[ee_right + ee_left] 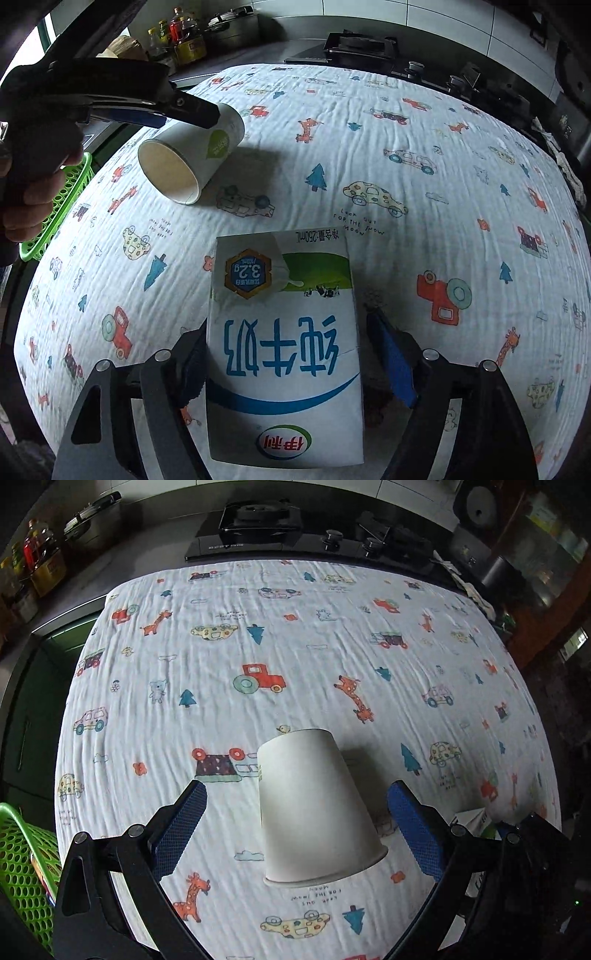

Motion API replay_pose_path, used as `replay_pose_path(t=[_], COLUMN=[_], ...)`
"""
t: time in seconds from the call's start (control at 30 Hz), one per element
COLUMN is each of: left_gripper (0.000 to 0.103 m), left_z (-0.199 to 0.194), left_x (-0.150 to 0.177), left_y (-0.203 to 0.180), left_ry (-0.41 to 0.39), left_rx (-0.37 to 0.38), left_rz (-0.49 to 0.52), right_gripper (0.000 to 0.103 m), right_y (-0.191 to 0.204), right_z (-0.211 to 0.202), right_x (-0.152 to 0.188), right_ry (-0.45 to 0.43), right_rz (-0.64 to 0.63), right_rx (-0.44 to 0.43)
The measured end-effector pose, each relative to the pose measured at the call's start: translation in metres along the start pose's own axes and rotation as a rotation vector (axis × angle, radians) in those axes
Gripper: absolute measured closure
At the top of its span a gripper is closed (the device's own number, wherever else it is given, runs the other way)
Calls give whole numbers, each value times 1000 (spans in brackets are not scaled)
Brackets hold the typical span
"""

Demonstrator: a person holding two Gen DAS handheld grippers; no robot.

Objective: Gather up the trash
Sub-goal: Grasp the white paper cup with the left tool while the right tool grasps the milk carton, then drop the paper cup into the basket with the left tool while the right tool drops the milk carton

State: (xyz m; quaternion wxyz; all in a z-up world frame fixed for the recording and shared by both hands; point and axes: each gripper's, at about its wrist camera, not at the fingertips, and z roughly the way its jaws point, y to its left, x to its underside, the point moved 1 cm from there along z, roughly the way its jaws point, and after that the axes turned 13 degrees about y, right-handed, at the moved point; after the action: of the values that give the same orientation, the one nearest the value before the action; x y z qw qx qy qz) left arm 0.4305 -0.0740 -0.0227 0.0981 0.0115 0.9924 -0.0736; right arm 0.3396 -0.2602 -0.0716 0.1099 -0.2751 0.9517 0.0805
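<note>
Milk carton point(284, 350) sits between the wide-open right gripper point(286, 354) fingers at counter's near edge, ungripped; left gripper point(295, 823) spread wide around paper cup point(314, 812) lying on patterned cloth point(295, 646), no contact; green basket point(26, 860) off left edge

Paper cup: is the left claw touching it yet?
Apart. The left wrist view shows patterned cloth between the paper cup and each blue pad of the open left claw.

Both fisheye views bow strongly at their dim edges — the white printed cloth point(295, 657) ahead of the fingers is evenly lit, shadows soft.
</note>
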Motion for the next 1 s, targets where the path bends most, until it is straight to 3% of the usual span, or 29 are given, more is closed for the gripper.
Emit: replay_pose_path(t=[0.17, 0.37, 0.67, 1.0], left_gripper=[7, 34, 36, 37], left_z=[12, 25, 7, -38], left_x=[-3, 0, 20, 76], left_y=[-9, -8, 0, 42], left_ry=[26, 67, 32, -41], left_rx=[-10, 38, 78, 96], left_rz=[15, 0, 14, 10], right_gripper=[37, 38, 38, 38], right_y=[4, 5, 16, 67], right_z=[-1, -2, -9, -19], right_x=[0, 4, 9, 13], right_ry=[3, -1, 1, -9], right_rz=[-13, -9, -8, -46], right_rx=[-5, -20, -37, -71])
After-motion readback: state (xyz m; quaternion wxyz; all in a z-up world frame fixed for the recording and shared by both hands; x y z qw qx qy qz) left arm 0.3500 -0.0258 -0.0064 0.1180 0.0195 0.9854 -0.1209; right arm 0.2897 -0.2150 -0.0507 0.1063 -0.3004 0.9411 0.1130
